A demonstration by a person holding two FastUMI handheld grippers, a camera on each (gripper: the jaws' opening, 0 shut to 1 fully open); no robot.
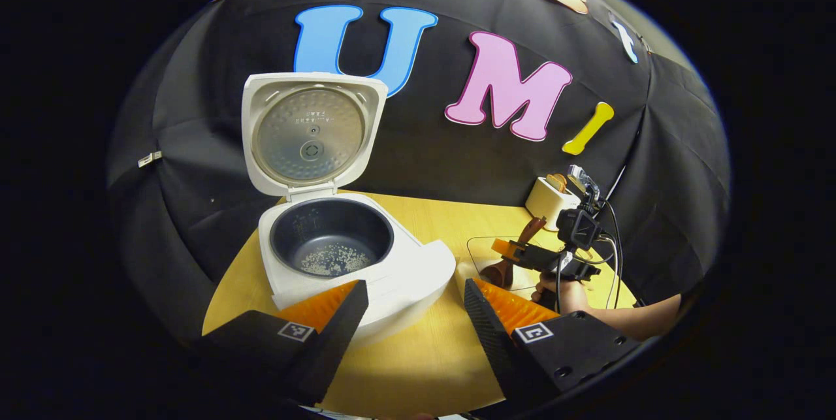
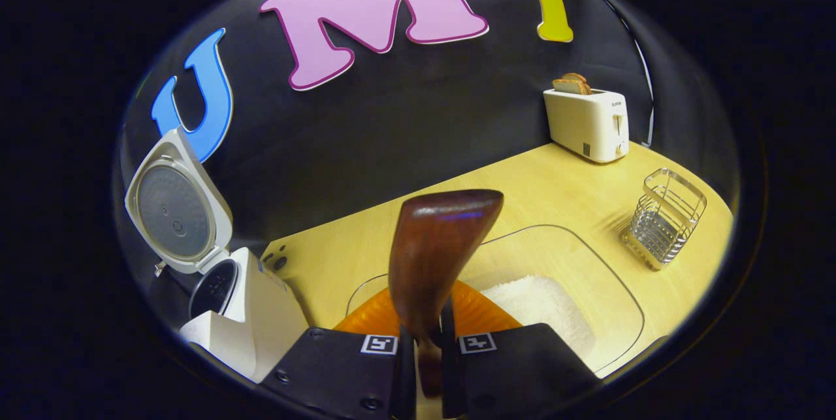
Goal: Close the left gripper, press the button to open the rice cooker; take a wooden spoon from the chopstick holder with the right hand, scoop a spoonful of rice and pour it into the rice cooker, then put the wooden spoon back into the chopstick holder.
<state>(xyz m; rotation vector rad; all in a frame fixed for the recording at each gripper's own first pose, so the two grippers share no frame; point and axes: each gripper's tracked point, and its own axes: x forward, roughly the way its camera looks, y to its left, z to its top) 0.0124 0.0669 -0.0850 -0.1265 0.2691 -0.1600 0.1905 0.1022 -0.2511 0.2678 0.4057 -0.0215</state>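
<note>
1. Left gripper [image 1: 415, 296]: jaws wide apart, holding nothing, low over the table [image 1: 418, 355] just in front of the cooker [image 1: 366, 270].
2. Cooker: lid [image 1: 310, 132] up and tilted back, dark pot [image 1: 332, 237] exposed, a scatter of rice grains [image 1: 333, 260] on its bottom. Seen too at the left edge of the right gripper view [image 2: 248, 315], lid raised there as well.
3. Right gripper [image 2: 428, 341]: jaws narrow, clamped on the spoon [image 2: 434, 257] handle, bowl end rising in front of the camera.
4. In the left gripper view: right gripper [image 1: 516, 253] farther off, a hand [image 1: 562, 292] behind it, spoon [image 1: 513, 257] tilted with its bowl down over the clear tray [image 1: 480, 247].
5. Tray [image 2: 588, 257]: white rice [image 2: 542, 306] heaped inside, just ahead of the right gripper.
6. Holder [image 2: 666, 217]: wire basket, well right of the tray.
7. Toaster [image 2: 586, 123]: at the back by the wall, toast [image 2: 571, 83] sticking out of the top.
</note>
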